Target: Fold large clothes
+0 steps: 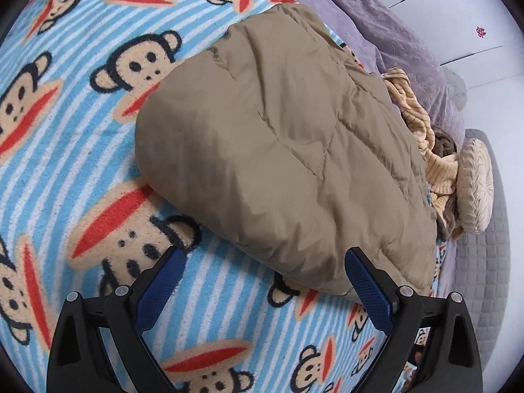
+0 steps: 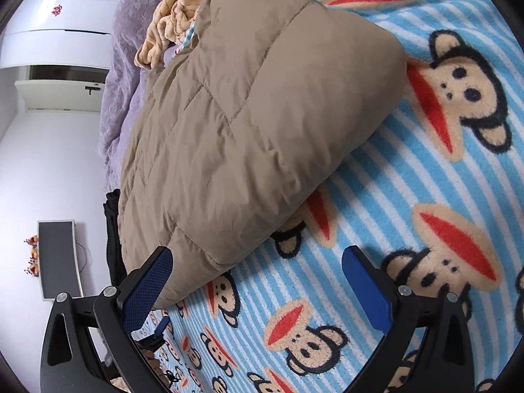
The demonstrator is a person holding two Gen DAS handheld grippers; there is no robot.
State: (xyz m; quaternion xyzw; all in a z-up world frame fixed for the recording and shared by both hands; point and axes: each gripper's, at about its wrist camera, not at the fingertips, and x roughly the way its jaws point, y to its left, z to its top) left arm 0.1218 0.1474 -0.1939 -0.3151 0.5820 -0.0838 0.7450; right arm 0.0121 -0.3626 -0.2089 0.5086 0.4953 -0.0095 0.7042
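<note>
Nearest the lenses, both tongs hang spread wide and hold nothing: the left tongs [image 1: 263, 263] sit at the jacket's near edge, their right-hand pad against or just over the lower corner at about 4 o'clock of the bundle, and the right tongs [image 2: 257, 262] hover with their left-hand pad brushing the jacket's near hem at about 7 o'clock in that view. The tan quilted jacket [image 1: 271, 144] lies beyond them as a puffy folded bundle on the monkey-print blanket [image 1: 82, 98] spread over the bed. It looks folded already, so the step in hand is probably tidying or one last fold; to do it well, I would pinch both layers at the near corners, lift evenly, and press the trapped air out. Farther off, at 2 o'clock, lie a yellow ribbed garment [image 1: 422, 137] and a round cushion [image 1: 475, 183].
</note>
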